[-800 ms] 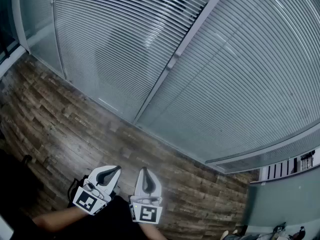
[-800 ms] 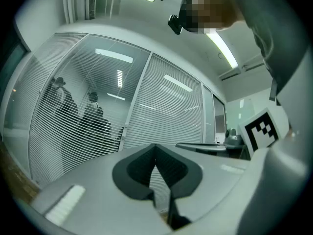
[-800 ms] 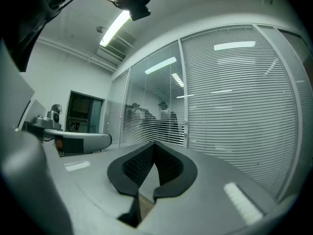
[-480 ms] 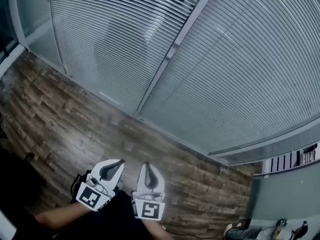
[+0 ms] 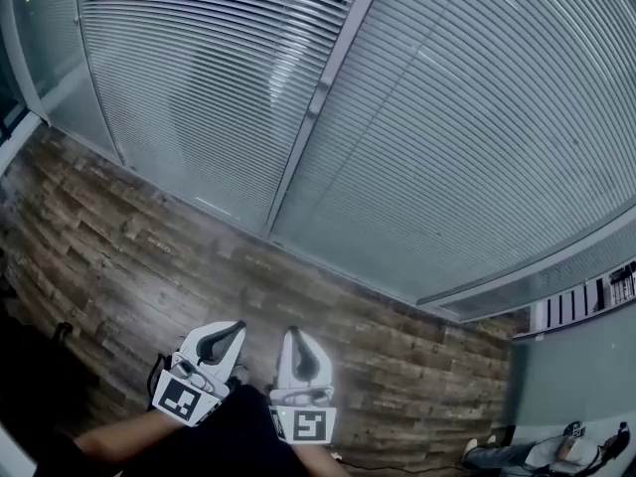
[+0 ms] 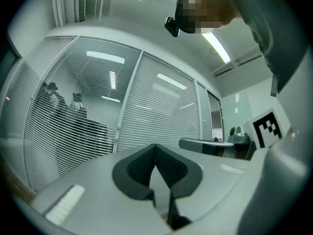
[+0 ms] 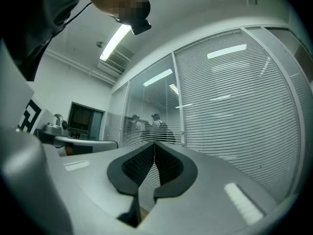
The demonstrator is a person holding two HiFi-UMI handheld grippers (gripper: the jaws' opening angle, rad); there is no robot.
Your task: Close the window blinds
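White slatted window blinds stand beyond brown wood-plank floor; right panel looks shut, left panel see-through. Empty left tongs and right tongs pressed together, well short of them; closing seems pending.

Pale horizontal-slat window blinds, fully down

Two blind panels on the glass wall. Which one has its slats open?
The left blind, left of the frame post: figures show through its slats. The right blind looks opaque.
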